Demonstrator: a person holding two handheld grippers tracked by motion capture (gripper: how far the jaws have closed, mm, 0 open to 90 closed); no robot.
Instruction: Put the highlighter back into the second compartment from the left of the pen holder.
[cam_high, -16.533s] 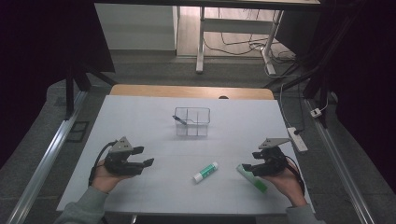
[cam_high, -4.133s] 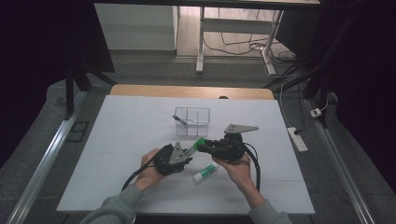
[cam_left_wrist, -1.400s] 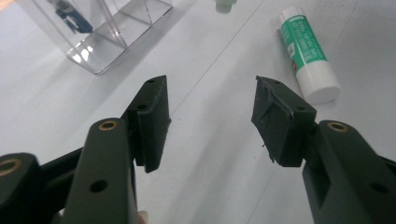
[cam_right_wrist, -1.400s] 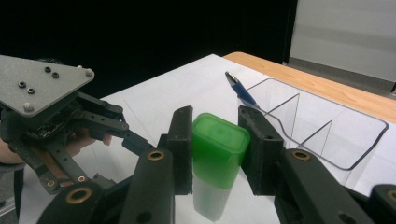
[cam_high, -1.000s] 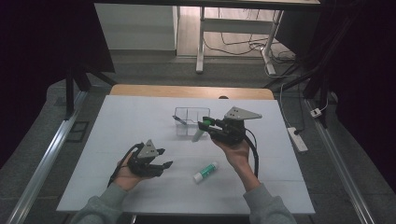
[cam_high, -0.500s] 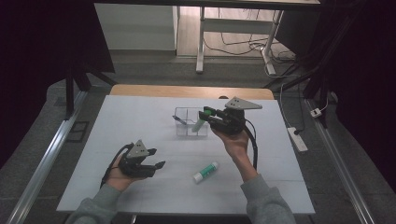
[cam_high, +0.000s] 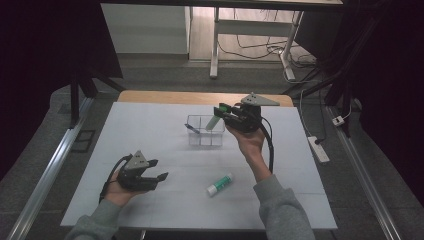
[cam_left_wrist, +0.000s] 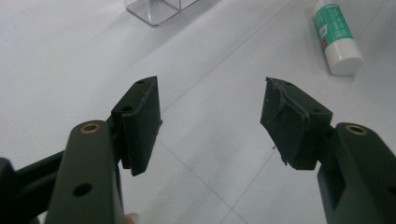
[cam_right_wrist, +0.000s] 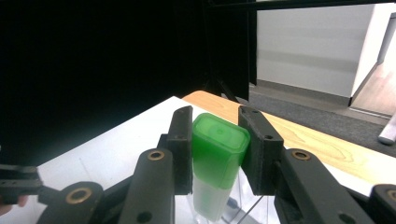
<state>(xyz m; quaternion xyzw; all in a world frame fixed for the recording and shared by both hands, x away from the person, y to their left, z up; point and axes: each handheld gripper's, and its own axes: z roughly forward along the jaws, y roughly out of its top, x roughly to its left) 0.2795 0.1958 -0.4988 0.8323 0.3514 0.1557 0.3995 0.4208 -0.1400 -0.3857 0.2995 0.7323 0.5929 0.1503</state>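
My right gripper (cam_high: 223, 109) is raised over the clear plastic organiser box (cam_high: 204, 131) and shut on a green-capped glue stick (cam_high: 215, 119), which hangs tilted over the box's right side. In the right gripper view the green cap of that glue stick (cam_right_wrist: 217, 142) sits clamped between the two fingers, its white body pointing down. A second glue stick (cam_high: 219, 184), white with a green label, lies on the table in front. My left gripper (cam_high: 157, 170) rests low at the front left, open and holding nothing. The lying glue stick (cam_left_wrist: 337, 37) appears past its spread fingers.
The white table (cam_high: 150, 120) has a wooden strip (cam_high: 165, 97) along its far edge. A small dark item (cam_high: 193, 130) lies in the box's left compartment. A corner of the clear box (cam_left_wrist: 154, 8) is at the top of the left gripper view. A power strip (cam_high: 318, 148) lies on the floor, right.
My right gripper has carried the green-capped glue stick from the table's middle up and back over the clear box. My left gripper has drawn back toward the front left, open.
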